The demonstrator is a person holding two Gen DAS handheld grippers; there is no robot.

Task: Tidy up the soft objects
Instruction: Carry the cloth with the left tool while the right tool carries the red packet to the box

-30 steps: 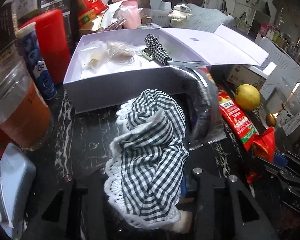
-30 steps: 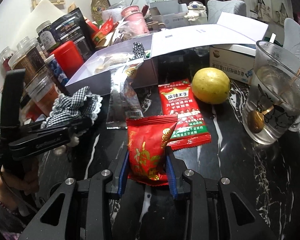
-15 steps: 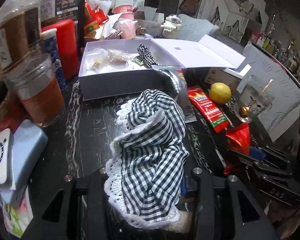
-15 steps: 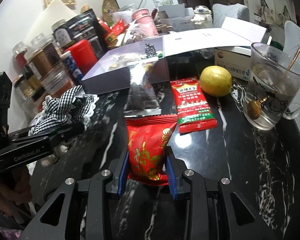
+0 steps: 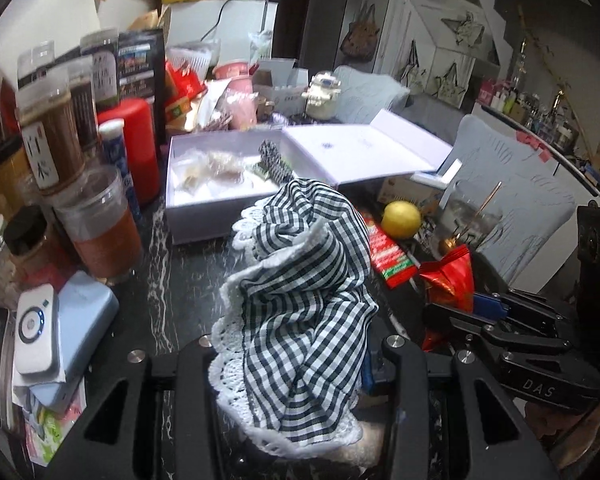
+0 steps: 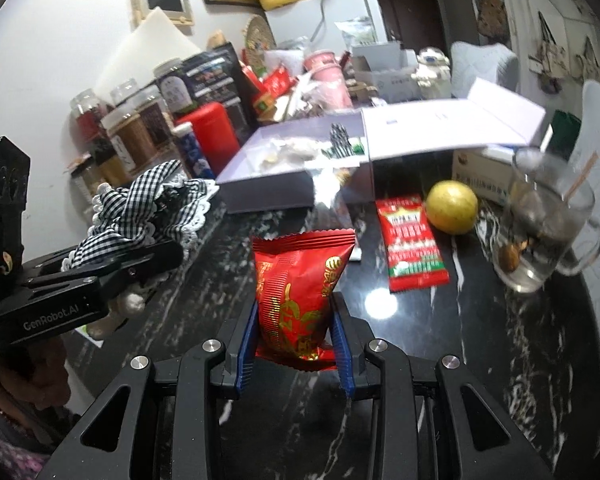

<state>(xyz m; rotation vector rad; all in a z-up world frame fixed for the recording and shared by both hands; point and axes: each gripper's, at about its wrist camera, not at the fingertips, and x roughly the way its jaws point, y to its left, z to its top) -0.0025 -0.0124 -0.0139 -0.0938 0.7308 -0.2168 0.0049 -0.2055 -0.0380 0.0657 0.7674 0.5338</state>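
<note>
My left gripper (image 5: pixel 296 364) is shut on a black-and-white checked cloth with a white lace edge (image 5: pixel 304 292) and holds it above the black marble table. The cloth also shows in the right wrist view (image 6: pixel 148 204), in the left gripper (image 6: pixel 156 256). My right gripper (image 6: pixel 296 344) is shut on a red snack packet (image 6: pixel 300 288), lifted above the table; it shows in the left wrist view (image 5: pixel 452 280). An open white box (image 5: pixel 204 220) with small bags and a checked item inside stands beyond both.
Jars and a red canister (image 5: pixel 136 148) line the left side. A plastic cup of brown drink (image 5: pixel 104 232), a blue power bank (image 5: pixel 84 320), a red sachet (image 6: pixel 412 244), a yellow fruit (image 6: pixel 452 206) and a glass mug (image 6: pixel 548 228) stand on the table.
Both grippers have pulled back and risen from the box, each still holding its item; the box and table items look smaller and farther now.
</note>
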